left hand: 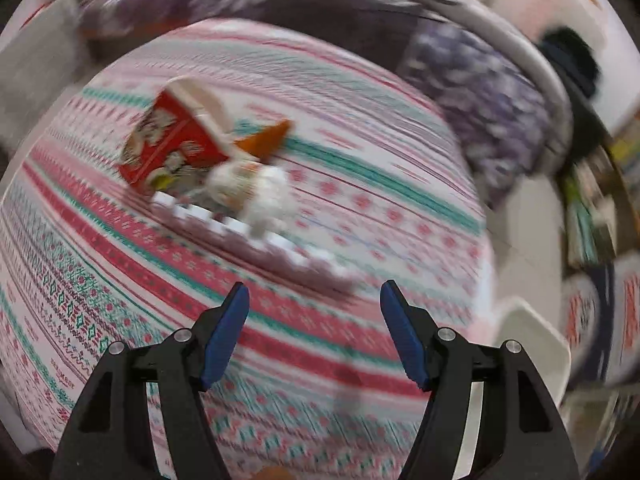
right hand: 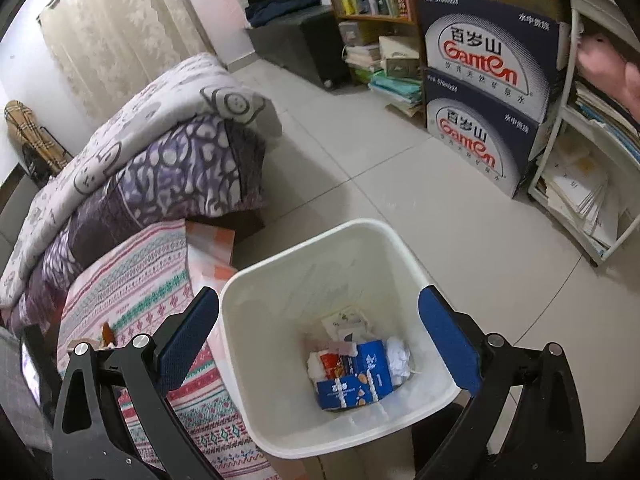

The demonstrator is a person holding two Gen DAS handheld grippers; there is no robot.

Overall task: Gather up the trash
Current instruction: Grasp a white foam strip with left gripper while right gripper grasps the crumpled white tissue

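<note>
A: Trash is lying in a small heap on the patterned bedspread [left hand: 360, 184]: a red snack box [left hand: 172, 140] tipped on its side, an orange wrapper [left hand: 268, 140] just behind it, a crumpled white tissue [left hand: 256, 192] touching the box's front corner, and a white strip [left hand: 248, 232] running along the near side of the heap.

B: What are the left gripper's [left hand: 314, 328] fingers [left hand: 226, 336] doing?

A: They are standing released, spread apart, with nothing between them. Bare bedspread is showing in the gap, and the heap is sitting well ahead of the tips. The view is smearing with blur.

B: And the right gripper [right hand: 320, 344]?

A: Its fingers [right hand: 188, 340] are also standing released and empty, hanging over the white trash bin [right hand: 280, 276].

B: Where is the bin sitting?

A: On the tiled floor [right hand: 460, 240], its left rim just beside the edge of the bed, where the bedspread is draping down. Inside, a blue carton [right hand: 356, 376], a crumpled paper [right hand: 400, 360] and other scraps are lying at the bottom.

B: Room around it?

A: Open floor is stretching behind and to the right of the bin, up to the stacked Ganten water cartons [right hand: 488, 92] and a white shelf [right hand: 560, 128]. Folded quilts [right hand: 160, 148] are filling the bed's far end.
</note>
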